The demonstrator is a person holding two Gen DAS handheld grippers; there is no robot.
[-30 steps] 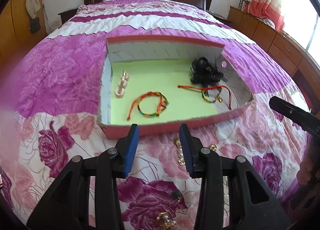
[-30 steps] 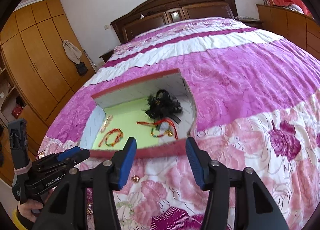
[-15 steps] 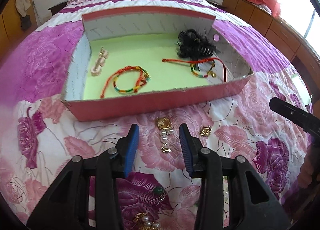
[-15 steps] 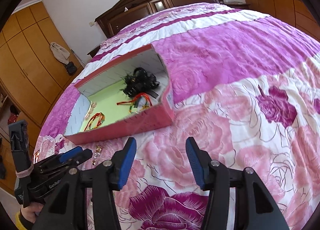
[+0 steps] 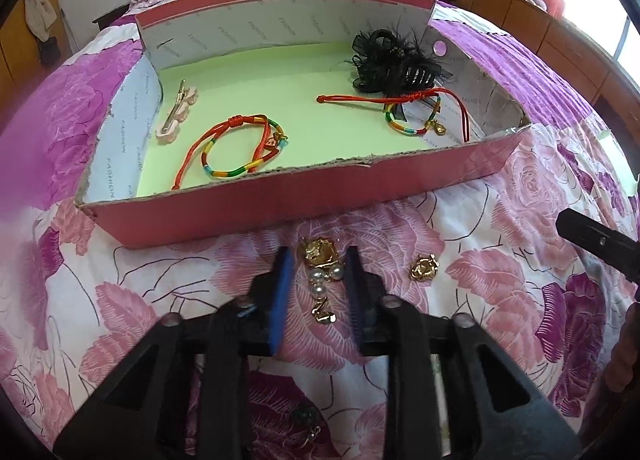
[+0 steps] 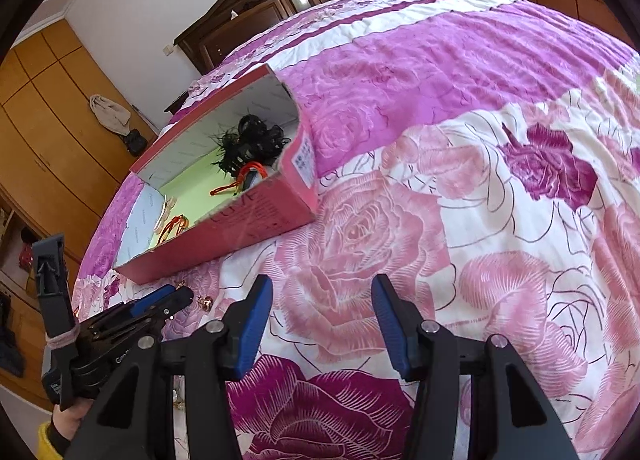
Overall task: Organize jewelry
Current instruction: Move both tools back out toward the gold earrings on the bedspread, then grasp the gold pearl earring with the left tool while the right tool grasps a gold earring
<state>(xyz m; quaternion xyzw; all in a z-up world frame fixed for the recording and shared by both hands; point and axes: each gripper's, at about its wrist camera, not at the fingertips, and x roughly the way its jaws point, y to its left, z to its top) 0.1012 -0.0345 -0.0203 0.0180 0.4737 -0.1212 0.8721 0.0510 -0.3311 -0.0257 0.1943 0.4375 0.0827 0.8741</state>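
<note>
Only left wrist view shows open left gripper [image 5: 318,260] straddling pearl earring [image 5: 322,280]; right gripper [image 6: 322,300] wide

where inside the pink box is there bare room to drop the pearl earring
Bare green floor lies mid-box, between the pink hair clip and the black feathered claw clip, behind the rainbow cord bracelet. The right end of the pink cardboard box is crowded.

"FASHION" printed repeatedly on the inner walls of the red box [image 5: 120,148].
</note>
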